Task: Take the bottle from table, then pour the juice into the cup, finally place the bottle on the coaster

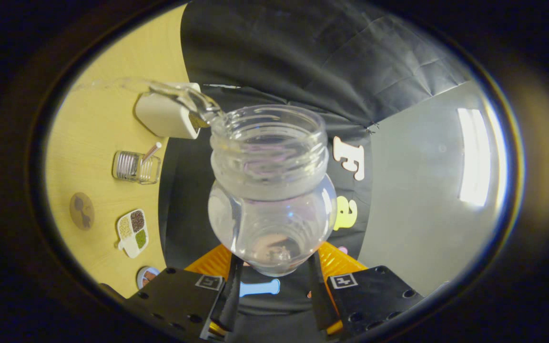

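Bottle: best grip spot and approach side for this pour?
Grip the bottle on its rounded lower body near the base, one finger on each flank, coming from behind the base along its axis. The gripper is shut on it that way now. That leaves the wide threaded mouth free, where the juice runs toward the white cup.
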Available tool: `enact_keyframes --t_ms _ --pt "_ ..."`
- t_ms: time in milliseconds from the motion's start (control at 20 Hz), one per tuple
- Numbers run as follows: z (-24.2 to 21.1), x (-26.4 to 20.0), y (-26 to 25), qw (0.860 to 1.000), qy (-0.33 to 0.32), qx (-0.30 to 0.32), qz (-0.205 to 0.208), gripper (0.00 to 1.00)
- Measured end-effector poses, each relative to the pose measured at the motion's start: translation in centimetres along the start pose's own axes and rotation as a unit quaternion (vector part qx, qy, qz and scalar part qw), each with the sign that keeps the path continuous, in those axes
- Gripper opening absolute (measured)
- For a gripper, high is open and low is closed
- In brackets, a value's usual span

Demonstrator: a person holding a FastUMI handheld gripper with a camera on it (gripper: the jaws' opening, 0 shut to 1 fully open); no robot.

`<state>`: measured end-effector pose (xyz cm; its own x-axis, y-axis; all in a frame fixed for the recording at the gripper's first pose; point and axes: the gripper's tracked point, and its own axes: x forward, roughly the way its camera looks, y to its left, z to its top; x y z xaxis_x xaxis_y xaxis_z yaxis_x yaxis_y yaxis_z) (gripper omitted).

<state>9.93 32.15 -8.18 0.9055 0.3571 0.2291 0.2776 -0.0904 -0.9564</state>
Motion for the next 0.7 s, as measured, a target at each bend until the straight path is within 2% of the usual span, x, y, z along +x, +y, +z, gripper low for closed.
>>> enact_keyframes --t_ms 700 --pt "0.5 0.1 -1.6 0.999 -0.02 -0.021 -0.023 0.66"
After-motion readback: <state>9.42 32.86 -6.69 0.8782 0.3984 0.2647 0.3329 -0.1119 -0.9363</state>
